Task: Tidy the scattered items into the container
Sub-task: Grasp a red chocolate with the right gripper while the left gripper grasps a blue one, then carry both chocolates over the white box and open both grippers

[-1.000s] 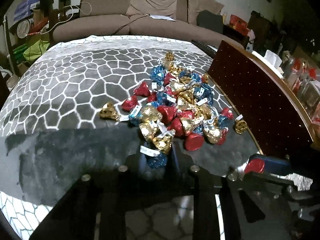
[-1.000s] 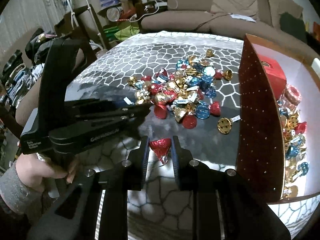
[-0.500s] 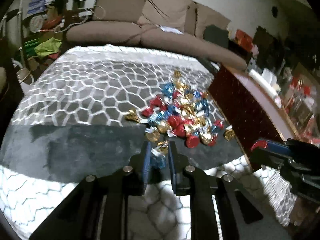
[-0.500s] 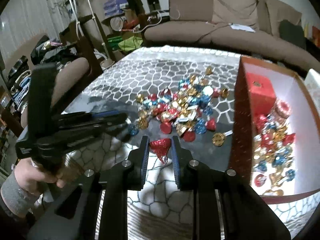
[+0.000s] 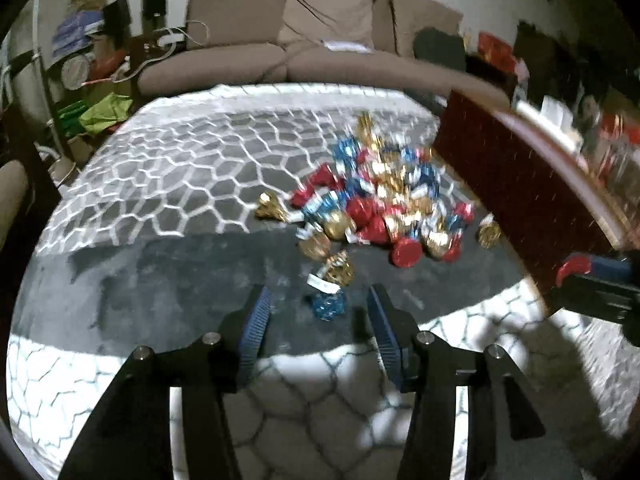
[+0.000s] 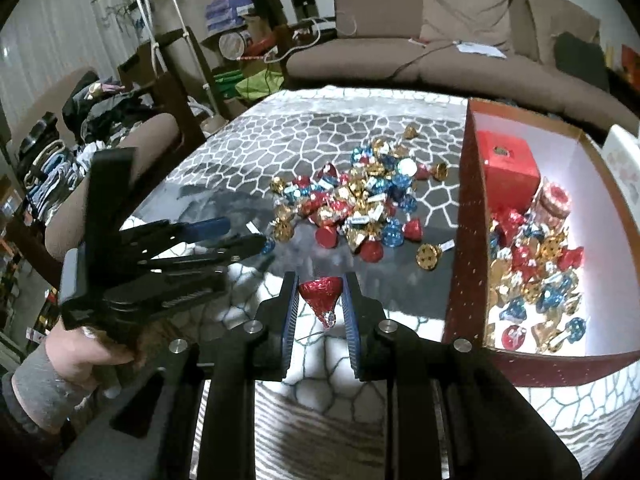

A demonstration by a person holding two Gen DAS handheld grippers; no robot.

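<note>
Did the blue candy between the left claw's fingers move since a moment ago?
Yes. The blue candy was pinched in the left claw; now the jaws are opening and it sits loose between them, just below the gold candy.

No legible text, brand, number or sign can be read in either view. The paper flags on the foil-wrapped candies (image 6: 352, 208) on the worktop carry dark print, for example the flag at the pile's near side (image 6: 358, 220), but the characters are too small and blurred to read. The red box (image 6: 508, 168) inside the container (image 6: 466, 216) bears a small dark emblem, also unreadable.
</note>
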